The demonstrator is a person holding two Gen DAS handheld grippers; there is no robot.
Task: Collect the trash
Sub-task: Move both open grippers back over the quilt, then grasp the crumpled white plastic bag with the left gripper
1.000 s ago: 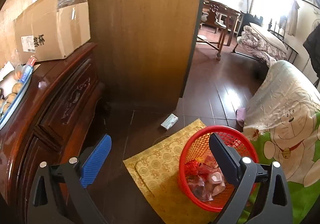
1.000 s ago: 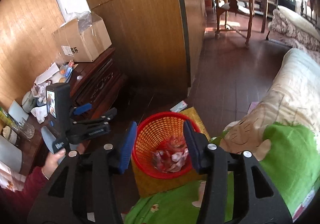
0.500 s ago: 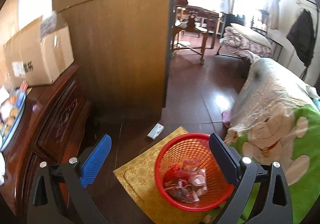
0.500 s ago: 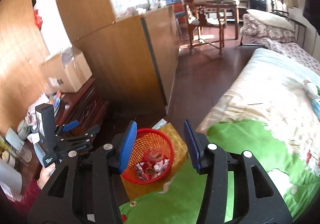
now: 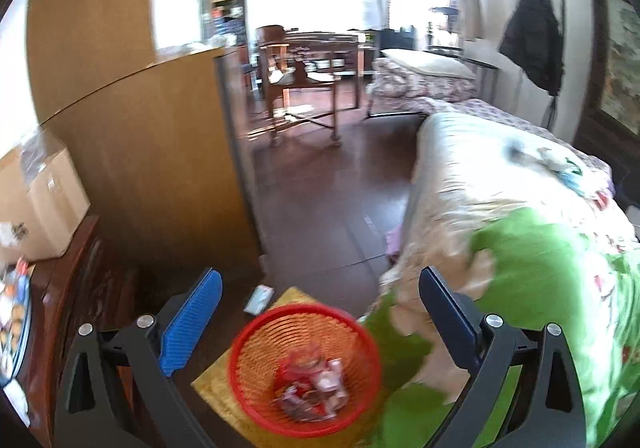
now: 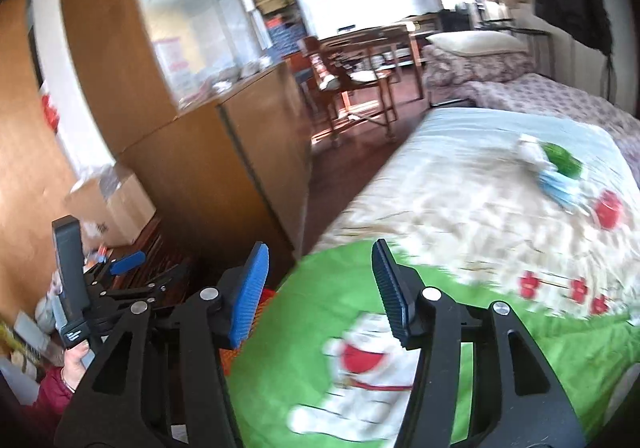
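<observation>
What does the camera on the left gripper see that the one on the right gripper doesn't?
Only the left wrist view shows the whole red basket with wrappers inside, the yellow mat under it and a small packet on the floor.

Only the right wrist view shows the left gripper from outside, the hand holding it, and crumpled trash far up the bed; its own right gripper is empty, jaws opening.

Both show the green blanket, the cardboard box, the wooden cabinet and the chair.

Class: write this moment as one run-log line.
left gripper: empty, open | right gripper: empty, jaws opening | red basket: holds wrappers | bed: litter remains
</observation>
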